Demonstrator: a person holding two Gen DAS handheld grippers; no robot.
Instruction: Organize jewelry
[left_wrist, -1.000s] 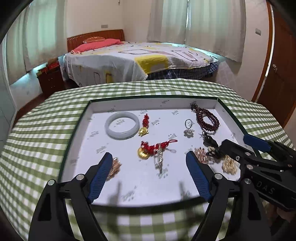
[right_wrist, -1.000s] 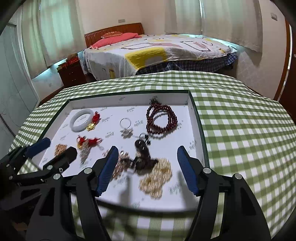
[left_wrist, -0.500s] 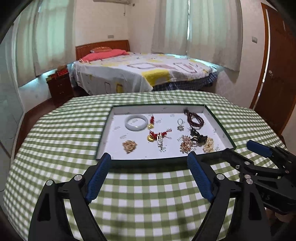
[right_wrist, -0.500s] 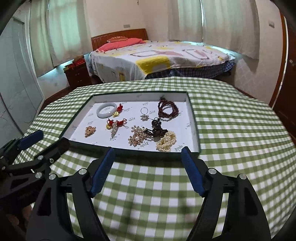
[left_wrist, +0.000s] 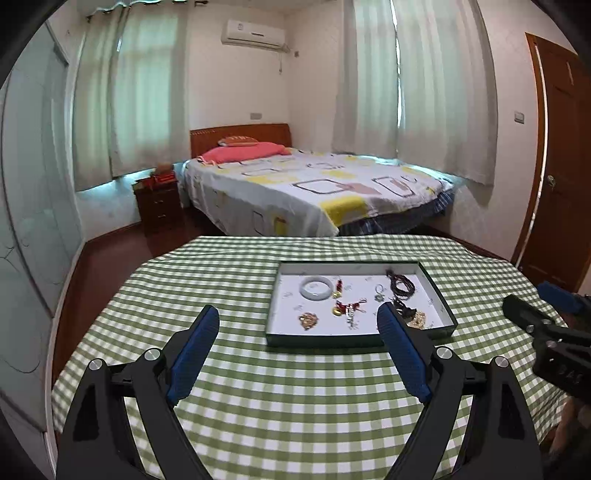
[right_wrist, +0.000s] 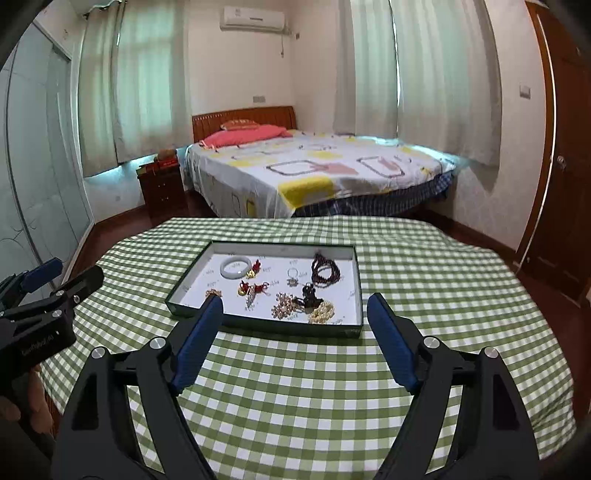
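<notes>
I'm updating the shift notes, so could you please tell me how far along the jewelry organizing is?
Done: the jewelry, including the jade bangle and dark bead bracelet, lies inside the tray. In hand: nothing; the left gripper and right gripper are open and empty. Left: apparently nothing.

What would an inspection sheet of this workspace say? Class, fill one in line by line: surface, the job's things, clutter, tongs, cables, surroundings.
Surface: round table under a green checked cloth.
Job's things: shallow tray holding a pale bangle, dark bead strand, ring, red-and-gold charms, pearl cluster.
Clutter: nothing seen on the cloth outside the tray.
Tongs: left tongs open, nothing between them; right tongs open and empty, jaws just widened.
Cables: nothing seen.
Surroundings: bed, nightstand, curtains, air conditioner, door.
</notes>
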